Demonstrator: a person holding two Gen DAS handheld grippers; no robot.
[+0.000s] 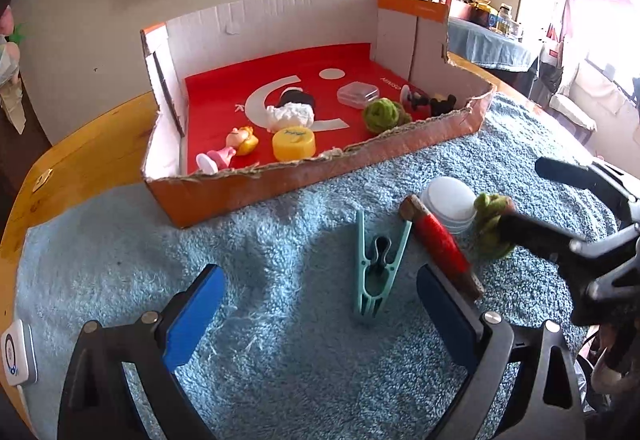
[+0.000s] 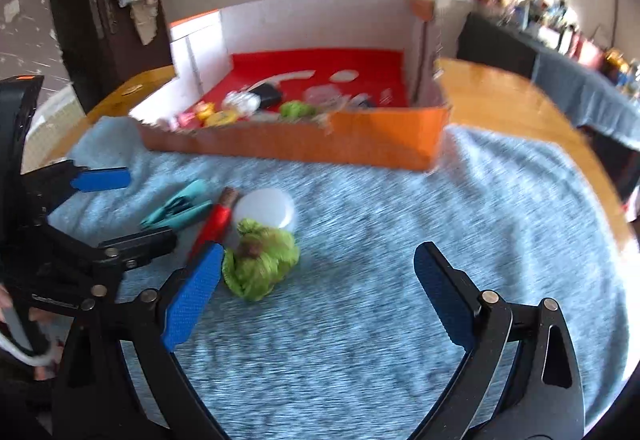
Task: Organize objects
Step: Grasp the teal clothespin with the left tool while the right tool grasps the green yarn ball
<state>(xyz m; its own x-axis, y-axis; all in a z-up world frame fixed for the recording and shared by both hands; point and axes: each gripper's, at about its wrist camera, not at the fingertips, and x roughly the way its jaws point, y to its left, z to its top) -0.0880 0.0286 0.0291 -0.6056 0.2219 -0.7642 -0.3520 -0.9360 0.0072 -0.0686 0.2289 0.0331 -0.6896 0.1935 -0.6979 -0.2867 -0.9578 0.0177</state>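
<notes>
Two hand-held grippers hover over a blue shag towel (image 1: pixel 280 320) on a wooden table (image 1: pixel 80 160), both with blue-padded jaws spread wide and nothing between them. The left gripper (image 1: pixel 320 316) points toward a teal clothespin (image 1: pixel 378 268) lying just ahead; the right gripper (image 2: pixel 320 292) has its left pad just beside a green yarn bundle (image 2: pixel 260 264), though blur across the right wrist view makes contact impossible to judge. Beside the clothespin lie a red-wrapped stick (image 1: pixel 440 244) and a white round lid (image 1: pixel 450 204), the lid partly hidden behind the stick and yarn. Beyond them sits a torn orange cardboard box (image 1: pixel 280 180) with a red lining, holding a small doll (image 1: pixel 236 144), a yellow cap (image 1: pixel 293 144), a green yarn ball (image 1: pixel 382 114), a clear plastic case (image 1: pixel 357 94) and other small toys, some cut off by the box's front wall.
</notes>
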